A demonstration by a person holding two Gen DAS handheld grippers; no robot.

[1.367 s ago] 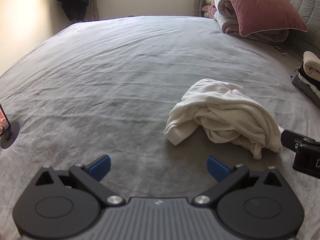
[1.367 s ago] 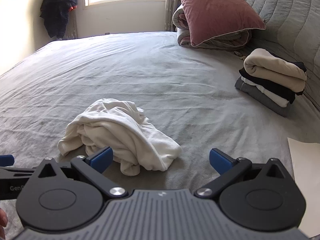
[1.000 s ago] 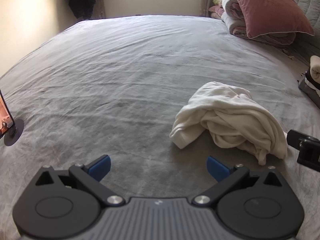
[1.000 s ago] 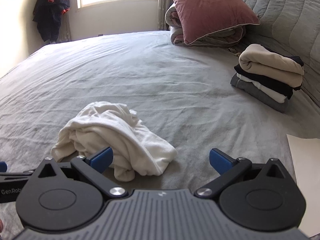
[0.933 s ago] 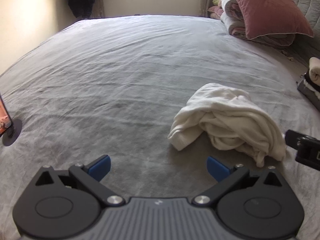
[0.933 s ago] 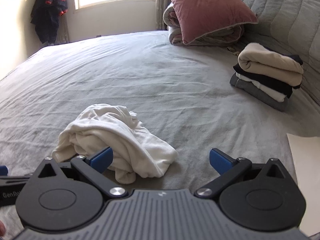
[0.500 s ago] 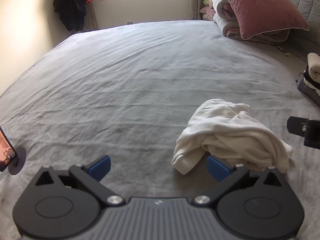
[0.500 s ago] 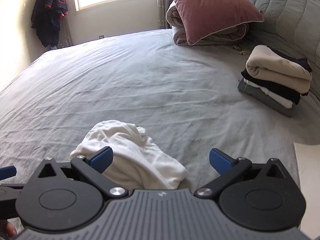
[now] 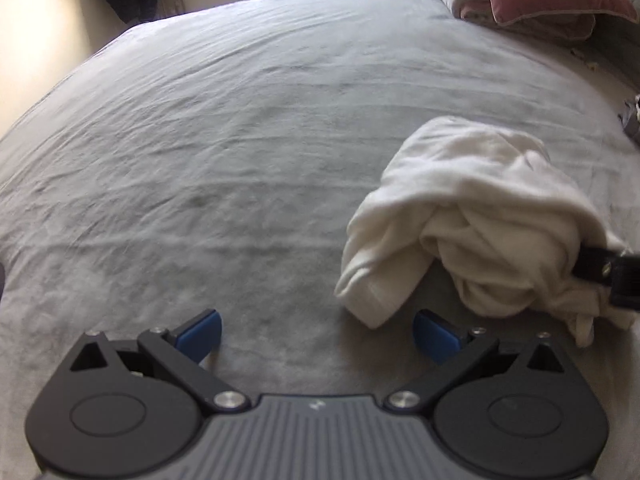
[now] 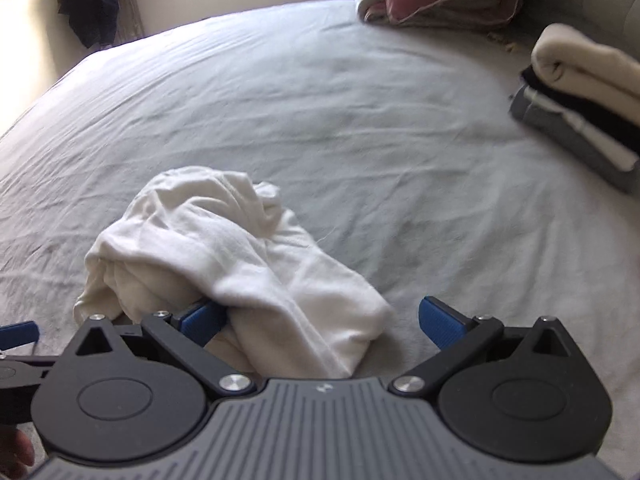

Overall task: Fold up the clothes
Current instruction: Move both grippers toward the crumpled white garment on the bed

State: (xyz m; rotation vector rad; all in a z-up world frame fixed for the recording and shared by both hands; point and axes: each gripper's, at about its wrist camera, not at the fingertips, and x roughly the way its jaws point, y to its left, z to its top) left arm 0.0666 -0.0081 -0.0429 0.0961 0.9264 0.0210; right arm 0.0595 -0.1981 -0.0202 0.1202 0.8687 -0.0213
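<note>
Now | left gripper (image 9: 318, 336) apart | right gripper (image 10: 322, 322) apart astride soft, crumpled white garment (image 10: 224, 248) | wrinkled grey sheet (image 9: 240, 140)

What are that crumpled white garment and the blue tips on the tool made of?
The white garment looks like soft matte cotton knit, maybe fleecy: it slumps in thick rounded folds with a slightly fuzzy surface. The blue tips on the right gripper look like rubber or soft plastic; fine ribbing shows on them, though blur leaves it uncertain.

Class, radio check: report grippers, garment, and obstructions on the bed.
Left gripper open, short of the crumpled white cotton garment. Right gripper open, straddling its near end. Folded clothes stack far right, no obstruction.
</note>
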